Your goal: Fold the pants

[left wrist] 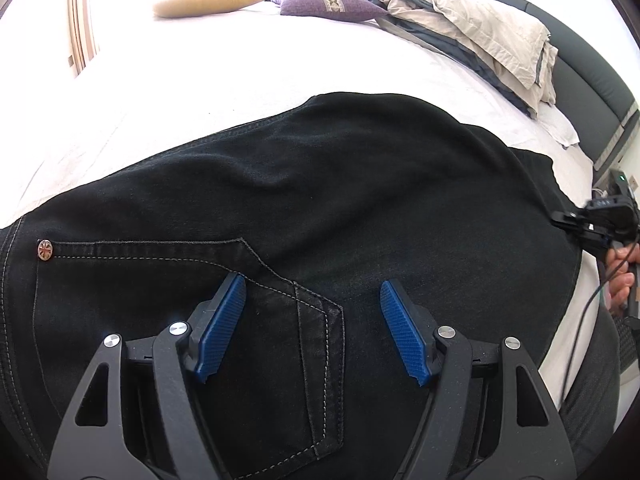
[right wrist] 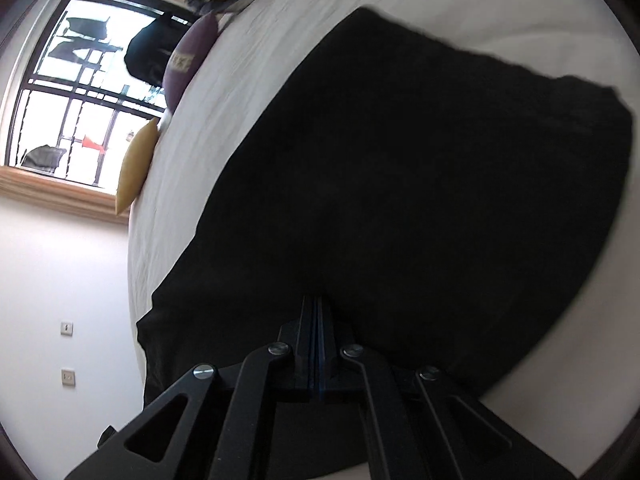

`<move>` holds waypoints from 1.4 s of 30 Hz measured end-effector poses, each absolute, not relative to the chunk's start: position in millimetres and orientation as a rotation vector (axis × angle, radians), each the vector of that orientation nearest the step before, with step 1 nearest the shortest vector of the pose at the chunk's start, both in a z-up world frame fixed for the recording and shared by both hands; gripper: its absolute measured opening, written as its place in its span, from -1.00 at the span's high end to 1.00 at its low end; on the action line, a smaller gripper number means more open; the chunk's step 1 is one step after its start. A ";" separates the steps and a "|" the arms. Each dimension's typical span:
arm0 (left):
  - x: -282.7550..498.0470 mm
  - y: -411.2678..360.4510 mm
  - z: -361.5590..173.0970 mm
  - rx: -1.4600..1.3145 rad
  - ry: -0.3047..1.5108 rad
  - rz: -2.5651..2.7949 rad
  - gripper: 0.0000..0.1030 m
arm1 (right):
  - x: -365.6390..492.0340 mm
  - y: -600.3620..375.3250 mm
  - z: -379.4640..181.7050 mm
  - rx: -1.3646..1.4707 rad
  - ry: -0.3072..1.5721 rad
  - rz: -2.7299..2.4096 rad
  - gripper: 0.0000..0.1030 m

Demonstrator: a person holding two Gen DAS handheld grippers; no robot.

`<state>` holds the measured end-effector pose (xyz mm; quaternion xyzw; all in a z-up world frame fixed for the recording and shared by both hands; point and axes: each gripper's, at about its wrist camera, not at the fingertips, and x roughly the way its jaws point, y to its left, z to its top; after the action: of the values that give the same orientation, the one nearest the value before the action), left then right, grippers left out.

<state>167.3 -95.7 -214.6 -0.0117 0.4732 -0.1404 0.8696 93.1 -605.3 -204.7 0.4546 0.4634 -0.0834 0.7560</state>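
Pants position: black pants [left wrist: 304,200] lay on the white bed sheet [left wrist: 248,64], near the bed's near edge; pocket side up, copper rivet [left wrist: 45,249] and stitched back pocket [left wrist: 280,320] facing the left wrist camera.
Fold state: the pants appeared already doubled into a broad, compact slab, with a layered edge visible at the far right; I could not count the layers. Judged partly folded, at least one more fold left.
Left gripper: left gripper [left wrist: 312,334] hovered over the pocket area, blue pads [left wrist: 222,330] spread wide, nothing between them; contact with the cloth could not be confirmed.
Right gripper: right gripper [right wrist: 317,316] had its jaws pressed together at the near edge of the pants [right wrist: 400,184]; it seemed to pinch the fabric edge, though dark cloth against dark fingers left this uncertain. Frame was motion-blurred.
Remaining (judgement): carry the pinched edge across, flatten, square up.
Surroundings: yellow pillow [left wrist: 208,0], purple pillow [left wrist: 328,5], and crumpled beige-grey bedding [left wrist: 472,36] sat at the far side, well apart from the pants. Dark headboard [left wrist: 588,96] to the right.
Obstructions: none on the sheet near the fold area; a cable [left wrist: 588,320] hung beside the right hand [left wrist: 622,280].
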 end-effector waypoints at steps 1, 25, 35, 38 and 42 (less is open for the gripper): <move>167.7 -95.9 -214.5 -0.027 0.991 -0.292 -0.33 | 81.9 -622.7 -200.0 0.975 1.005 -0.264 1.00; 183.7 -109.0 -209.4 0.011 1.052 -0.254 -0.37 | 159.2 -672.2 -226.1 1.086 0.787 -0.252 1.00; 214.9 -158.4 -171.1 -0.079 0.997 -0.439 -0.38 | 198.5 -529.5 -184.9 0.904 0.876 0.354 -0.01; 249.1 -181.2 -201.6 -0.112 1.104 -0.473 -0.37 | 220.6 -518.8 -230.3 0.938 1.011 0.289 0.12; 264.2 -159.9 -214.2 -0.166 1.130 -0.499 -0.18 | 196.7 -572.7 -248.0 1.060 0.946 0.178 1.00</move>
<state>264.2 -159.9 -214.2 -0.0777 0.5292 -0.2339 0.8119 196.7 -572.7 -248.0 0.4861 0.4334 0.0816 0.7544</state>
